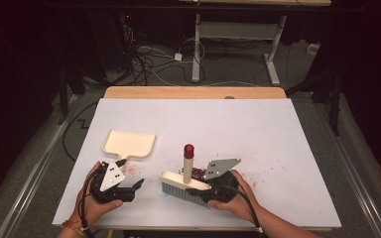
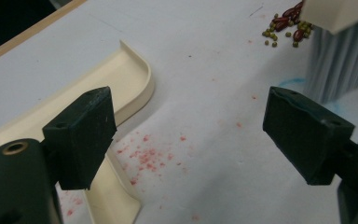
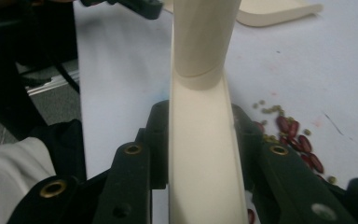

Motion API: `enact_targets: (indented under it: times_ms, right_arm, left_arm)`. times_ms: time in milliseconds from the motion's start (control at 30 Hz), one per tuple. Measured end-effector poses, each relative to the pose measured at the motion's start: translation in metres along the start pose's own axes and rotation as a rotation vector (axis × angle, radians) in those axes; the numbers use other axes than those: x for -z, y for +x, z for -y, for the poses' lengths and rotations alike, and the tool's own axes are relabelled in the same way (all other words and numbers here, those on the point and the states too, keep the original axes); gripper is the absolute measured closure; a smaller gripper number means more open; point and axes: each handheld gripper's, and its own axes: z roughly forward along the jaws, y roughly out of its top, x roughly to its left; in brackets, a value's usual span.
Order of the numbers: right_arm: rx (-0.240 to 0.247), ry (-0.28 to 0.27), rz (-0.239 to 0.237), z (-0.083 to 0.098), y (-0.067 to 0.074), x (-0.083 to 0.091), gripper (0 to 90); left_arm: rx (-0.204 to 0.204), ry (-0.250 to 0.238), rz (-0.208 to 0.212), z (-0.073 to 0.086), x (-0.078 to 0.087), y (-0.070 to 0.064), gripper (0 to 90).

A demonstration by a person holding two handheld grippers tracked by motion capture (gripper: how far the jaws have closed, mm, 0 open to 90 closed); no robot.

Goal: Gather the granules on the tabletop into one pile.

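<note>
My right gripper (image 1: 206, 191) pinches brush (image 1: 183, 186) by its cream back, bristles on table (image 1: 278, 148). Beans (image 3: 293, 135) lie heaped just beside brush. My left gripper (image 1: 138, 184) spread wide, holding nothing, beside dustpan (image 1: 128, 143) handle.

Your left claw (image 1: 138, 184) sits at the near left of the bench (image 1: 278, 134), jaws apart, just in front of the dustpan (image 1: 129, 142), whose handle points toward you. To its right the brush (image 1: 183, 186) stands on its bristles, handle upright, with your right claw (image 3: 200, 154) closed on its back from the right. The scattered beans (image 1: 197, 172) lie just behind the brush, between it and the far bench edge.
</note>
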Motion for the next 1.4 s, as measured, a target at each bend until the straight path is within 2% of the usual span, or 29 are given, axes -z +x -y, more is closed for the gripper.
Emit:
enact_targets:
  times_ms: [167,300,500,567,633,733,867,900,1033,1100,1200,1300,1400]
  right_arm:
    - [-0.016,0.005,0.069,0.000,-0.016,0.004,67.4]
    - [-0.026,0.002,0.088,0.003,-0.029,0.009,67.3]
    - [-0.030,0.003,0.120,0.001,-0.037,0.020,67.4]
    - [-0.021,-0.011,0.099,0.000,-0.037,0.025,67.4]
    - [0.004,-0.018,0.096,-0.002,-0.033,0.034,67.4]
    - [0.017,-0.029,0.082,-0.003,-0.028,0.048,67.4]
    - [0.037,-0.036,0.050,0.010,-0.023,0.069,67.4]
    - [0.077,-0.029,0.032,0.015,-0.023,0.075,67.4]
    - [0.147,-0.002,-0.036,0.035,-0.018,0.090,67.4]
    - [0.163,0.015,-0.073,0.043,-0.018,0.090,67.4]
    - [0.187,0.044,-0.078,0.048,-0.020,0.084,67.4]
    - [0.190,0.034,-0.119,0.050,-0.026,0.077,67.4]
    - [0.210,0.033,-0.109,0.047,-0.036,0.073,67.4]
  left_arm:
    - [-0.001,0.013,0.015,-0.001,-0.001,-0.004,16.7]
    - [-0.011,0.020,0.023,-0.001,-0.003,-0.006,16.6]
    - [-0.014,0.026,0.028,-0.001,-0.004,-0.007,16.6]
    - [-0.014,0.027,0.028,-0.001,-0.004,-0.007,16.6]
    - [-0.014,0.028,0.028,-0.001,-0.004,-0.007,16.7]
    - [-0.012,0.030,0.029,-0.001,-0.004,-0.007,16.7]
    - [-0.015,0.033,0.031,-0.001,-0.004,-0.008,16.7]
    - [-0.014,0.033,0.030,-0.001,-0.005,-0.008,16.7]
    - [-0.016,0.036,0.032,-0.002,-0.006,-0.008,16.7]
    - [-0.016,0.036,0.032,-0.003,-0.007,-0.008,16.6]
    - [-0.026,0.036,0.036,-0.006,-0.009,-0.010,16.7]
    - [-0.036,0.039,0.043,-0.007,-0.010,-0.010,16.7]
    - [-0.035,0.041,0.052,-0.007,-0.012,-0.010,16.7]
